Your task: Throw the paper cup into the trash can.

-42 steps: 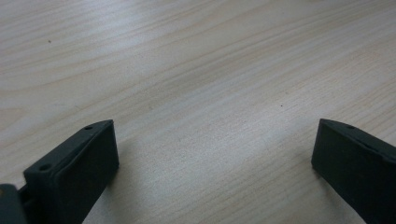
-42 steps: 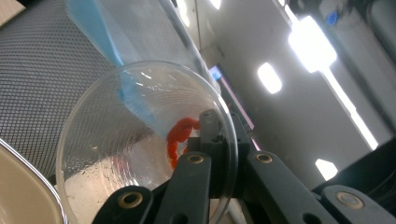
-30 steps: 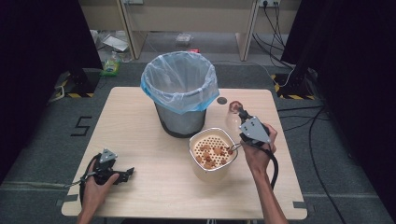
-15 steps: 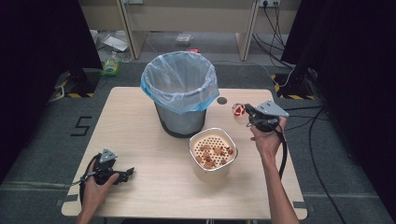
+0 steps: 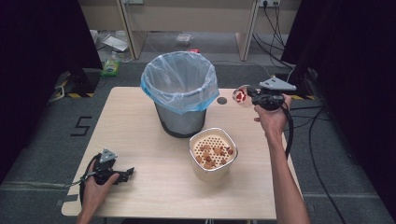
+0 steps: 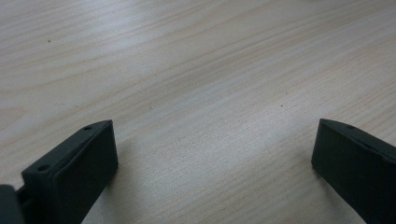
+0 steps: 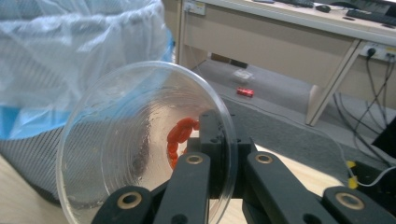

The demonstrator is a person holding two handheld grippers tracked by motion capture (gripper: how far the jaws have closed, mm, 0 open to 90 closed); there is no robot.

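High view: right tongs (image 5: 248, 94) are clamped on the rim of a small clear plastic cup (image 5: 241, 96), held in the air off the desk (image 5: 140, 196), just right of the bin (image 5: 180, 100) with the blue-edged liner. Right gripper view confirms it: both black jaws pinch the cup (image 7: 140, 144) wall, one inside and one outside, cup tipped on its side with the mouth facing the liner, and a few red scraps (image 7: 180, 135) sit at the bottom. Cup is near the bin rim but not over the opening, so nothing from it has gone in as far as I can see. Left tongs (image 5: 122, 173) lie low on the desk at the near left corner, jaws spread wide with bare wood between them in the left gripper view, gripping nothing. White container (image 5: 213, 156) with the perforated insert stands on the desk in front of the bin, brownish-red bits lying on the insert. My read: this looks like clearing food scraps into the bin. The pick-up of the cup is done, the carry is roughly at its end, the tip-out is not yet done. Left to do, probably: bring the cup mouth over the liner, turn it further down so the scraps drop, then set the cup aside. Whether the container's contents also go in, can't tell. Bin contents can't be made out through the liner from here.
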